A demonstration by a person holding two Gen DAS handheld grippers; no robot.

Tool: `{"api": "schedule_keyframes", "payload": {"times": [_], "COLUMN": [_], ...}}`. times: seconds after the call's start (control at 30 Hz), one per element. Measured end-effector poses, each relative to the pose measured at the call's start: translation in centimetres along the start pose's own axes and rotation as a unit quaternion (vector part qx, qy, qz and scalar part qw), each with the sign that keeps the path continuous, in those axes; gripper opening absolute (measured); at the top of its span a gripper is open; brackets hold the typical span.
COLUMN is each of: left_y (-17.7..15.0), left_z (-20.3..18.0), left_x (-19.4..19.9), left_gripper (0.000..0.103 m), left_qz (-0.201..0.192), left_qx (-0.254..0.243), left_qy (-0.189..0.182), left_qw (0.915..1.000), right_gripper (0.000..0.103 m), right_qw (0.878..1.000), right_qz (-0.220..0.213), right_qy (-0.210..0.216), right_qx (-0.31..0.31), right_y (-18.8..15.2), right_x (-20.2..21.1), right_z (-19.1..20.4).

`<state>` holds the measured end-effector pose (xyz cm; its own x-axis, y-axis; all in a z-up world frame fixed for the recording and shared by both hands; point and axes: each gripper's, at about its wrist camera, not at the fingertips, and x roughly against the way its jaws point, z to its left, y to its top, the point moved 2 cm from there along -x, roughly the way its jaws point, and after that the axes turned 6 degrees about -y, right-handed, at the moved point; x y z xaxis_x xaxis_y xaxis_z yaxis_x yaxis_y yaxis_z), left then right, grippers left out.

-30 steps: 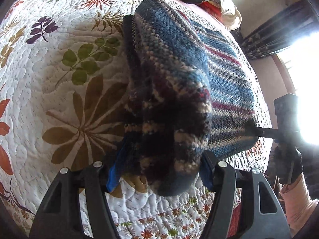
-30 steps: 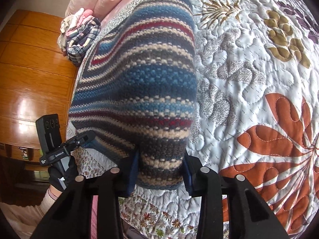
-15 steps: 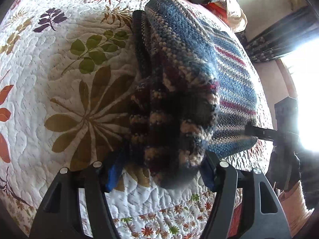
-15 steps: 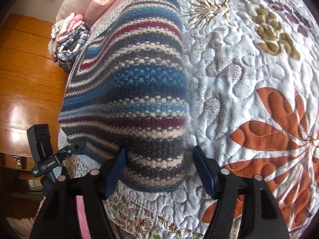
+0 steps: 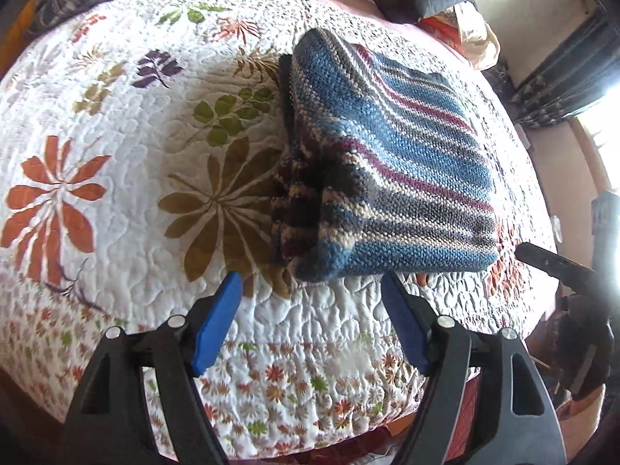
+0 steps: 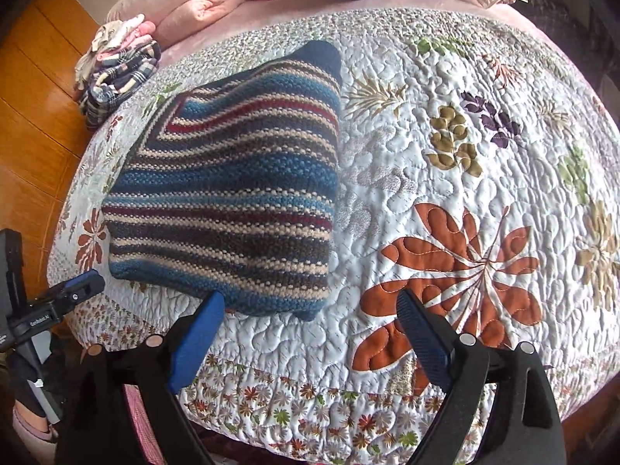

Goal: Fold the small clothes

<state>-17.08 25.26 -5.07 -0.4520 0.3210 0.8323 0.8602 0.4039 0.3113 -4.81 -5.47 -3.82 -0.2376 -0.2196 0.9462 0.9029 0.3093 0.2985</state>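
One folded striped knit sweater (image 5: 387,178) flat on quilted bed (image 5: 116,178) near front edge, left gripper (image 5: 312,323) and right gripper (image 6: 310,333) fingers released, empty, just short of sweater

- On my left gripper (image 6: 83,290), seen from the right wrist camera, small white lettering runs along the black bar — it looks like "GenRobot.AI", though it is tiny.
- Nothing else readable.
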Motion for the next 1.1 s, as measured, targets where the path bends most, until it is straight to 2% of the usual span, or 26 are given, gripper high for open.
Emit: {"api": "schedule_keyframes", "payload": {"times": [0.23,0.3,0.37,0.63,1.1], "left_y": [-1.0,-0.7,-0.9,-2.1,-3.4], "left_z": [-1.9,-2.6,-3.1,-4.3,-5.6], "left_x": [3.6,3.9,4.5,6.0,8.6], "left_gripper": [0.081,0.086,0.086,0.086,0.090], "left_qz": [-0.025,-0.027,-0.033,-0.040,-0.055], "left_qx": [-0.018,-0.021,-0.028,-0.033,-0.055], "left_qy": [0.045,0.055,0.064,0.072,0.120], "left_qw": [0.9985,0.9979,0.9970,0.9961,0.9897], "right_gripper": [0.095,0.097,0.097,0.099,0.099], "right_qw": [0.999,0.998,0.998,0.998,0.994], "right_qz": [-0.022,-0.027,-0.032,-0.038,-0.055], "right_qy": [-0.038,-0.053,-0.049,-0.050,-0.095], "right_qx": [0.019,0.016,0.015,0.005,0.025], "right_y": [-0.9,-1.1,-1.3,-2.3,-3.8], "right_x": [2.9,3.5,4.0,5.7,8.6], "right_z": [1.3,1.6,1.8,2.4,4.6]}}
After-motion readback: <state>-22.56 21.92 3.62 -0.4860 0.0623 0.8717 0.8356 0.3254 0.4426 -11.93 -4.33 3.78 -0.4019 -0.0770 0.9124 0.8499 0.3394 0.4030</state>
